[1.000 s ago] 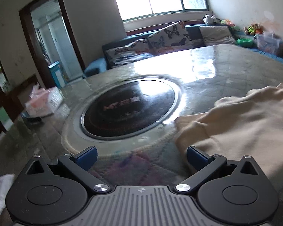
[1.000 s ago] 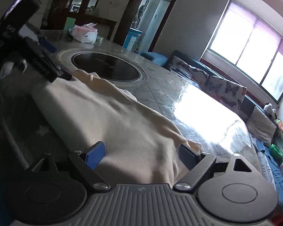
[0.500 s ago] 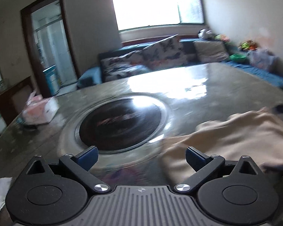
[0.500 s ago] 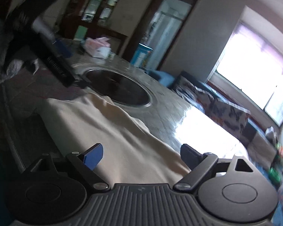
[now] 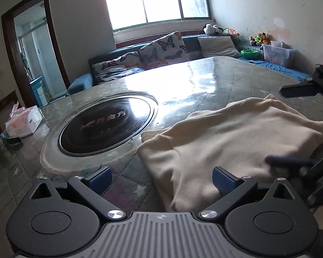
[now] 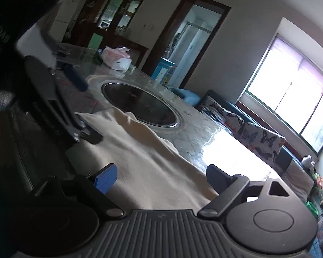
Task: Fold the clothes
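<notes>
A living room with a bright window (image 5: pixel 155 0) and a blue sofa (image 5: pixel 140 64) lies behind a large round table (image 5: pixel 204 81) under a glossy cover, with a dark round cooktop (image 5: pixel 106 121) set into its middle. A cream garment (image 5: pixel 226 137) lies on the table just beside the cooktop, on the side toward the person. It forms a broad, flattish slab with soft doubled-looking edges, so it appears at least partly folded. A tissue box (image 5: pixel 23 121) sits across the cooktop from it, well apart.

The left gripper (image 5: pixel 161 177) hovers at the garment's near corner, jaws spread wide and empty, one finger above cloth, the other above bare table. The right gripper (image 6: pixel 161 175) hangs over the garment's other end, jaws equally wide and nothing between them.

The scene fits either a pause between folds or a finished fold just let go. If another fold is due, both grippers would need to close on an edge together and carry it evenly, as the cloth looks thick and limp.
</notes>
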Available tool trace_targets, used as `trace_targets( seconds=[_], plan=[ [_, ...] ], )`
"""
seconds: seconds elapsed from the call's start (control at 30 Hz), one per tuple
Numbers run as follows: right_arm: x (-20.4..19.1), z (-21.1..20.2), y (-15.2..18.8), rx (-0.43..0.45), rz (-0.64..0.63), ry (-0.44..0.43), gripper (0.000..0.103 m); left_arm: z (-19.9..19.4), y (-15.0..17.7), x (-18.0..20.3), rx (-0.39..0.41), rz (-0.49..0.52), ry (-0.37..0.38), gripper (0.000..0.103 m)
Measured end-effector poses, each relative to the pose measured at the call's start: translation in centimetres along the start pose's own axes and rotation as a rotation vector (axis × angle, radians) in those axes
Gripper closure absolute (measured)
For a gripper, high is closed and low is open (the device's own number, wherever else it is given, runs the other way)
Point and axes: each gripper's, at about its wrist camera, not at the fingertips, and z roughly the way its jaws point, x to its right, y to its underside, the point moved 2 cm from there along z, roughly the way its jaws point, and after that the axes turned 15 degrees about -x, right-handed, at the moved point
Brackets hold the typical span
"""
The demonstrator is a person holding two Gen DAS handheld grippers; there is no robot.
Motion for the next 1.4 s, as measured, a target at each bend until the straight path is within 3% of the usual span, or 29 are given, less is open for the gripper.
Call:
trace_targets(
  seconds=[0.37, 0.63, 0.83, 1.0, 1.07, 1.27, 1.4],
  plan=[
    [2.1, -1.3, 1.3, -0.038, 0.083, -0.015, 0.010, -1.0, 0.6, -0.8, 0.031, -0.008, -0.010, 0.001],
    [3.9, -1.0, 3.1, -0.107, 0.195, -0.040, 0.010, -0.6, 1.3, -2.0, -0.002, -0.053, 0.001, 0.001],
    [6.8, -2.6, 4.3, -0.108, 0.309, 0.031, 0.010, -0.5, 0.9, -1.7, -0.001, -0.035, -0.002, 0.001],
    [8.5, -1.7, 7.1, -0.213, 0.383, 0.086, 0.013, -0.4, 0.7, -1.6, -0.004, -0.021, -0.005, 0.001],
    [8.9, -1.8, 7.8, -0.219, 0.412, 0.062, 0.013, -0.5, 0.6, -1.6, -0.001, -0.018, -0.005, 0.001],
    [10.9, -1.2, 5.3, -0.192, 0.393, 0.065, 0.013, -0.7, -1.4, -1.2, 0.034, -0.008, -0.007, 0.001],
    [11.7, 1.8, 3.8, -0.233, 0.382, 0.057, 0.013, 0.4, -2.6, -0.9, 0.031, 0.002, -0.020, 0.001]
  ],
)
